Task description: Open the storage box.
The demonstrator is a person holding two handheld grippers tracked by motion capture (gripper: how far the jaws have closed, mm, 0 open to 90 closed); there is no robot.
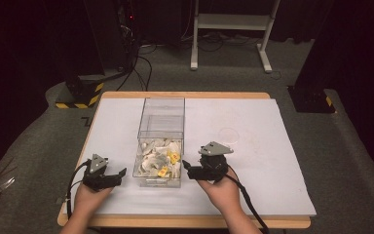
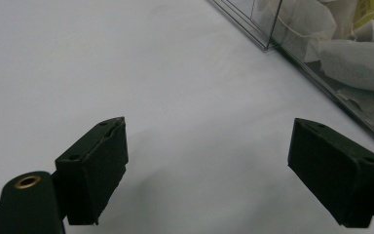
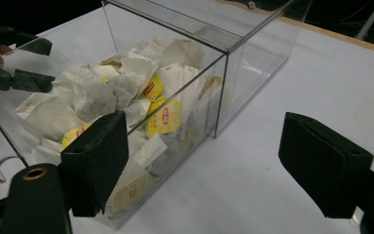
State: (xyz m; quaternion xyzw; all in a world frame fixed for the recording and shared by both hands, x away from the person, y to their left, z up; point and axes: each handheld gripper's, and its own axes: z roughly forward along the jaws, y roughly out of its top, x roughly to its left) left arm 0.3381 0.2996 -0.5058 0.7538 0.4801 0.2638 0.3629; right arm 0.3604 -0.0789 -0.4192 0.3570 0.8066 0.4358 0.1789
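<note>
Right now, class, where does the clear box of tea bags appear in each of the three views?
High view: the clear box stands mid-table, between the two grippers.
Left gripper view: its wall fills the top right corner.
Right gripper view: it runs from left to upper centre.
Shared landmark: the yellow-tagged tea bags inside.

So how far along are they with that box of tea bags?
Barely started, by the look of it. The tea bags all lie in the clear box's near compartment; the far one is empty. The left gripper and right gripper flank the box, open and holding nothing. Any handling of bags remains.
</note>
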